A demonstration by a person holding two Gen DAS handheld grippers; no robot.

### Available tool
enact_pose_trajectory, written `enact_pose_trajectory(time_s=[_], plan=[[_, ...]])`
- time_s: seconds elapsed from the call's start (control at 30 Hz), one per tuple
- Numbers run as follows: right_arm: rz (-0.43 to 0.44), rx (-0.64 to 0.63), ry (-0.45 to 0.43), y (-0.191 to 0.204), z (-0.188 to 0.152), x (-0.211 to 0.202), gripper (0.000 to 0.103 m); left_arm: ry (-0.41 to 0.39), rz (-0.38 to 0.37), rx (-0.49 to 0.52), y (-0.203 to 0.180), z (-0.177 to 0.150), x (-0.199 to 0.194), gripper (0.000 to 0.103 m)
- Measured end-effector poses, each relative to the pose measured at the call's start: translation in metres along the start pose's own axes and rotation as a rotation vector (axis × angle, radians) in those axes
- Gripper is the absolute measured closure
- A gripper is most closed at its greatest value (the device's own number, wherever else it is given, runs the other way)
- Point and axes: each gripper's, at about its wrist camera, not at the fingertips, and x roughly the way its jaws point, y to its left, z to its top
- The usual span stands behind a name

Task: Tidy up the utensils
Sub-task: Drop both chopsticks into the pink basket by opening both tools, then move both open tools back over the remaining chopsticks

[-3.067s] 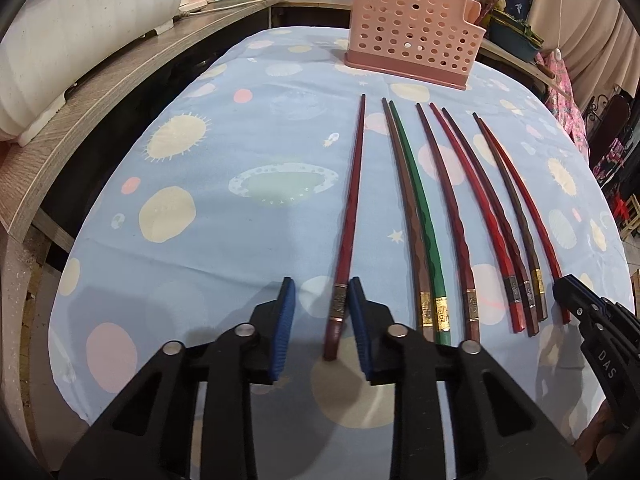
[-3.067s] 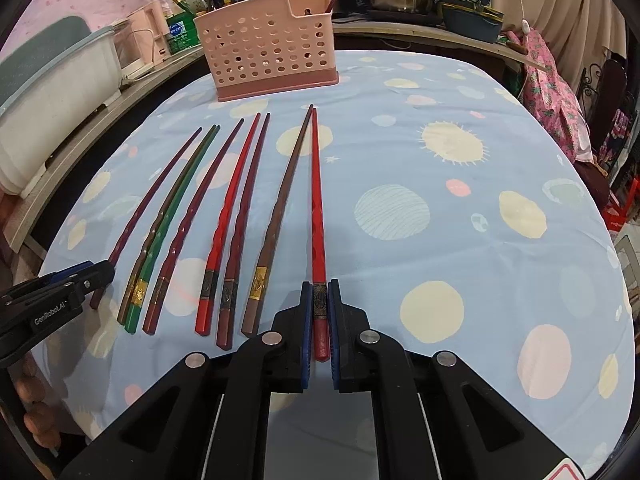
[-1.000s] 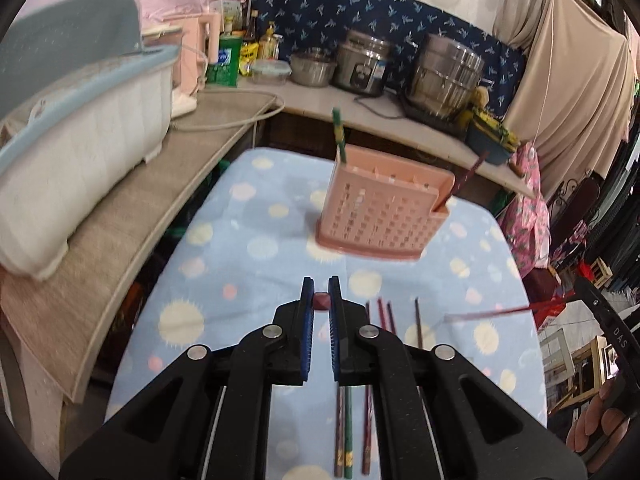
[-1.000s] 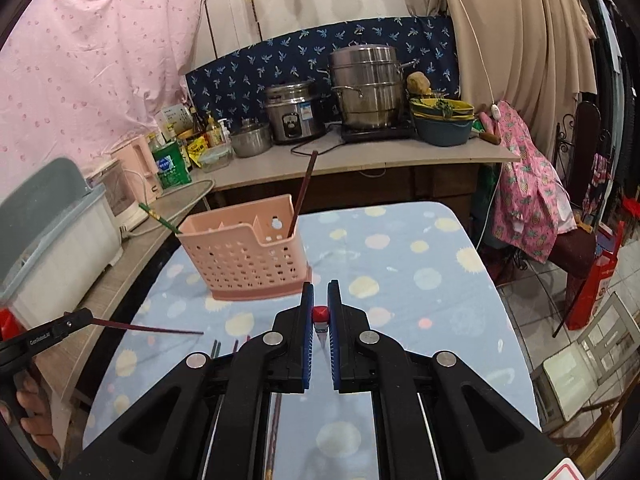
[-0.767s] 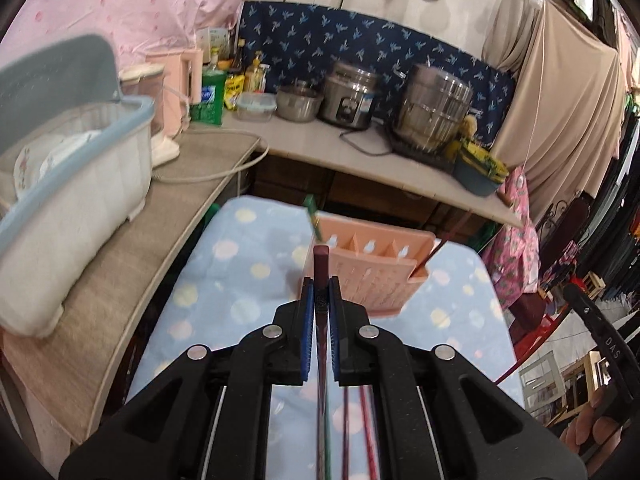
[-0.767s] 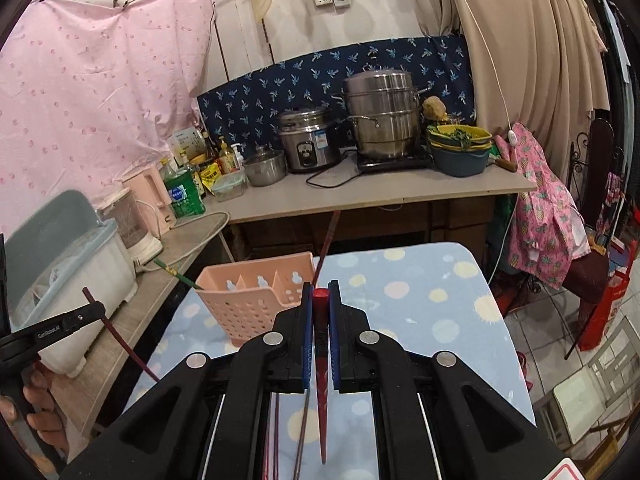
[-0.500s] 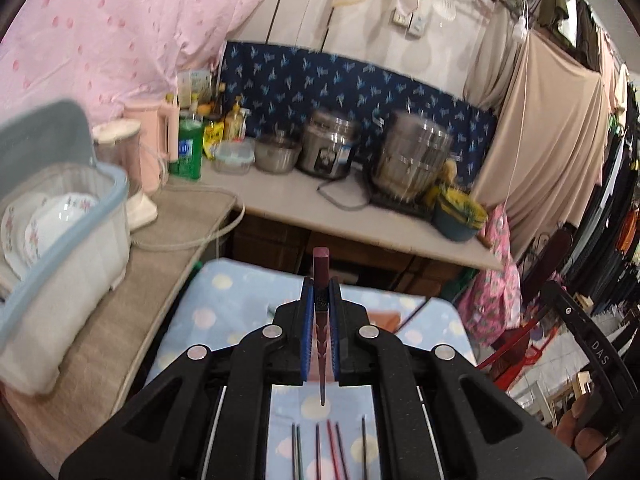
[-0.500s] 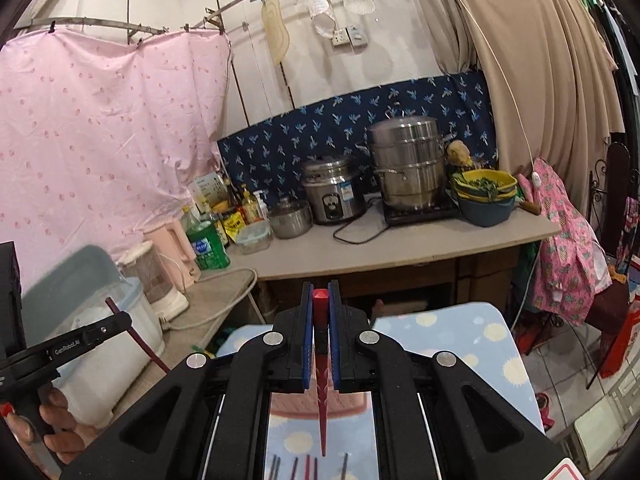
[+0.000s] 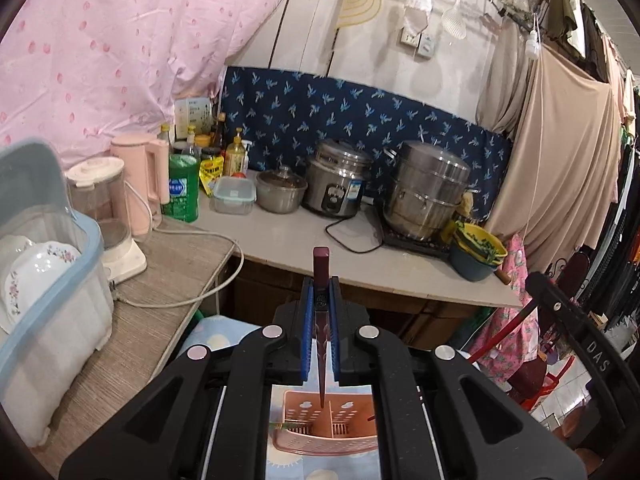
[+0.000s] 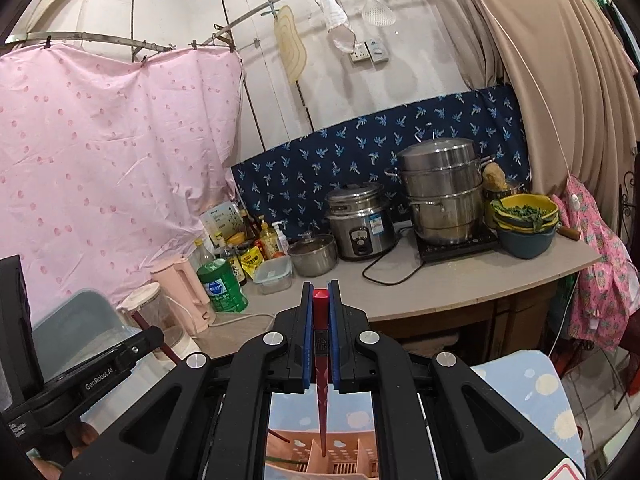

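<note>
Below the claws: basket (image 9: 326, 436) half hidden by black arms
Left claw (image 9: 320, 312): clamps maroon chopstick (image 9: 321, 344) upright, tip over basket
Right claw (image 10: 320, 320): clamps red chopstick (image 10: 321, 380) likewise

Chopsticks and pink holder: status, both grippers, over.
Left gripper shut on dark red chopstick, tip down over pink holder. Right gripper shut on bright red chopstick, same. Neither tip inside yet. Nothing blocking.
</note>
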Motion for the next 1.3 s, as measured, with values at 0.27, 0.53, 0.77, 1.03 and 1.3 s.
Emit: enact_pose_trajectory(time_s=[0.27,0.53,0.77,1.03,1.3], plan=[[-0.036,0.013,0.133,-0.02,-0.055,0.046,0.096,0.103,0.013,-0.017,0.015,-0.039,0.048,0.096],[-0.062,0.009,0.169,-0.029,-0.072,0.046,0.088,0.162,0.012,-0.046,0.024,-0.062,0.067,0.095],[-0.048,0.021,0.129,-0.031,-0.067,0.012,0.079,0.16,0.032,-0.023,0.019,-0.067,0.047,0.07],[-0.031,0.018,0.114,-0.028,-0.07,-0.037,0.071,0.117,0.088,0.062,0.001,-0.079,0.0,0.051],[-0.027,-0.006,0.154,-0.025,-0.106,-0.085,0.067,0.137,0.107,0.115,-0.007,-0.109,-0.042,0.042]])
